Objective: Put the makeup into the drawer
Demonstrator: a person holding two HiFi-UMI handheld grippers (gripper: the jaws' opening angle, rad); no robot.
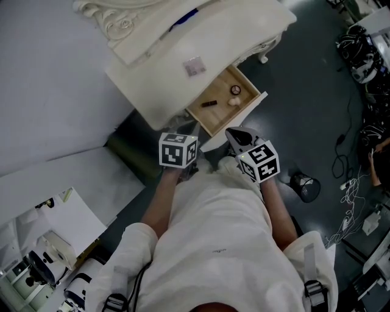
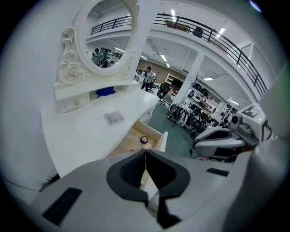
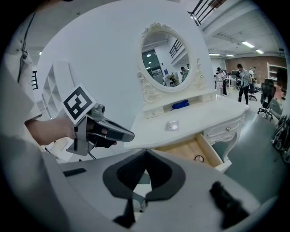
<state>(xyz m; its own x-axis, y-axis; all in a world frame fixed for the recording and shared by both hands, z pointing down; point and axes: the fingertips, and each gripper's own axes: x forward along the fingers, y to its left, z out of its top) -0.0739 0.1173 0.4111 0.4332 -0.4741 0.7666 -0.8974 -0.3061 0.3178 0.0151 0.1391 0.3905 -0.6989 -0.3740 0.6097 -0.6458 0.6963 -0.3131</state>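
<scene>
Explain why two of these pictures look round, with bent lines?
Left gripper view: a wide-angle lens leaves black corners, bows the balcony railing and catches glare from the ceiling lights. Right gripper view: same round frame, with the mirror fairly sharp. Head view: fills its frame, evenly lit, and the open drawer is clear.

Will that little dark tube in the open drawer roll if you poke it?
Probably: the dark tube lies on its side and looks slim, so it may roll. Small, so likely light. The drawer walls should stop it.
</scene>
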